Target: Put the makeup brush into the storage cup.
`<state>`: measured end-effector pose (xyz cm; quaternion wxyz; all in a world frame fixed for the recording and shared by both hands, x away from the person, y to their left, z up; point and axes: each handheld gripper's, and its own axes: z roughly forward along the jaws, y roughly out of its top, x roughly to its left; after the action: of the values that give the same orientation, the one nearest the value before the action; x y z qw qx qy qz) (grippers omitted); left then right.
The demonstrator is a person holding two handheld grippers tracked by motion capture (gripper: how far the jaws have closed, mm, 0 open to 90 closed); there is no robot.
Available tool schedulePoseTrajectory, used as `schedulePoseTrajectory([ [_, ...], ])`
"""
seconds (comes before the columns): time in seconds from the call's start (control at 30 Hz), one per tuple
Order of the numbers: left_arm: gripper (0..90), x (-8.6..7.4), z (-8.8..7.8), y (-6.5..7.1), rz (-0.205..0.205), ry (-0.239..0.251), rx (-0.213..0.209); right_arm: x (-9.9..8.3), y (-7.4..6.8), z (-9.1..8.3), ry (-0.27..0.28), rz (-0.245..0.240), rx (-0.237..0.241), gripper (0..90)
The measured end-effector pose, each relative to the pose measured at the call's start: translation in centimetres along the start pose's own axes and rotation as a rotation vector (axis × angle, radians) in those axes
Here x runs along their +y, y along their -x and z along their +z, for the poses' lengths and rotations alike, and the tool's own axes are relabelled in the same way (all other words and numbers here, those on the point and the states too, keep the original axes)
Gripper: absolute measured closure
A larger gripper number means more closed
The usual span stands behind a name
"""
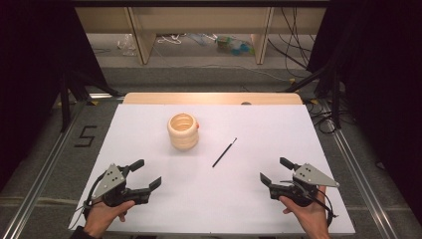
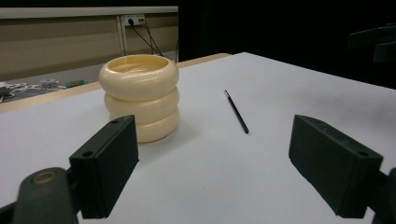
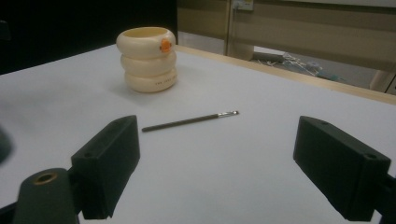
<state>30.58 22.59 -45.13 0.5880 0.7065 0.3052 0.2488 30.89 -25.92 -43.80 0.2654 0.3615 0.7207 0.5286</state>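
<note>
Both claws gaping, empty: left gripper by near-left corner of table, right gripper by near-right corner. Thin black brush flat mid-table, right of cream ringed cup. Brush likely light, stiff, rolls; pinch mid-shaft.

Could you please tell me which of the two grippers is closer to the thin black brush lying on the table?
The right gripper is closer. The brush lies right of the cream ringed pot, nearer that side; the left gripper sits farther away.
</note>
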Motion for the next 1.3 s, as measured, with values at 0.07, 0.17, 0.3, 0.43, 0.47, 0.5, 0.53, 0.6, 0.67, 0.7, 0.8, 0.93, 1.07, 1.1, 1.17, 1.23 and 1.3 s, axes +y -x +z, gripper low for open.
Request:
schedulePoseTrajectory([
  [0.07, 15.9, 0.0, 0.1, 0.0, 0.009, 0.004, -0.005, 0.0, 0.1, 0.0, -0.015, -0.005, 0.010, 15.5],
  [0.17, 15.9, 0.0, 0.1, 0.0, 0.010, -0.003, -0.002, 0.0, 0.0, 0.0, -0.021, -0.004, 0.002, 15.5],
  [0.3, 15.9, 0.0, 0.1, 0.0, 0.013, -0.009, -0.002, 0.0, 0.0, 0.0, -0.031, -0.002, 0.001, 15.9],
  [0.43, 15.9, 0.0, 0.1, 0.0, 0.015, -0.007, 0.000, -0.1, 0.1, 0.2, -0.034, 0.005, 0.006, 16.2],
  [0.47, 15.9, 0.0, 0.1, 0.0, 0.014, -0.008, 0.000, -0.1, 0.2, 0.2, -0.034, 0.007, 0.008, 16.2],
  [0.5, 15.9, 0.0, 0.1, 0.0, 0.015, -0.009, 0.001, -0.1, 0.2, 0.3, -0.028, 0.007, 0.004, 16.4],
  [0.53, 15.9, 0.0, 0.1, 0.0, 0.015, -0.009, 0.001, 0.0, 0.2, 0.2, -0.043, 0.006, 0.005, 16.6],
  [0.6, 15.9, 0.0, 0.1, 0.0, 0.015, -0.010, 0.002, 0.0, 0.2, 0.3, -0.054, 0.006, 0.003, 16.8],
  [0.67, 15.9, -0.1, 0.1, 0.0, 0.017, -0.013, 0.002, 0.0, 0.3, 0.5, -0.061, 0.007, 0.006, 16.9],
  [0.7, 15.9, -0.1, 0.1, 0.0, 0.017, -0.013, 0.002, 0.0, 0.3, 0.5, -0.061, 0.007, 0.006, 16.9],
  [0.8, 15.9, -0.1, 0.2, 0.0, 0.025, -0.008, -0.001, 0.3, 0.4, 0.7, -0.068, 0.004, 0.003, 17.2],
  [0.93, 15.9, -0.1, 0.2, 0.1, 0.017, -0.014, 0.001, 1.0, 0.8, 0.7, -0.074, 0.007, -0.009, 17.1],
  [1.07, 15.9, -0.1, 0.3, 0.1, 0.018, -0.018, 0.000, 1.7, 1.2, 1.1, -0.107, 0.012, -0.024, 17.2],
  [1.1, 15.9, -0.1, 0.3, 0.1, 0.018, -0.018, 0.000, 1.7, 1.2, 1.1, -0.107, 0.012, -0.024, 17.2],
  [1.17, 15.9, -0.2, 0.4, 0.1, 0.015, -0.017, -0.003, 2.1, 1.2, 1.6, -0.146, 0.010, -0.023, 17.7],
  [1.23, 15.9, -0.2, 0.4, 0.2, 0.013, -0.025, 0.000, 2.2, 1.1, 1.8, -0.158, 0.014, -0.015, 17.8],
  [1.3, 15.9, -0.2, 0.4, 0.2, 0.015, -0.025, -0.002, 2.6, 1.1, 2.3, -0.174, 0.004, -0.014, 18.1],
])
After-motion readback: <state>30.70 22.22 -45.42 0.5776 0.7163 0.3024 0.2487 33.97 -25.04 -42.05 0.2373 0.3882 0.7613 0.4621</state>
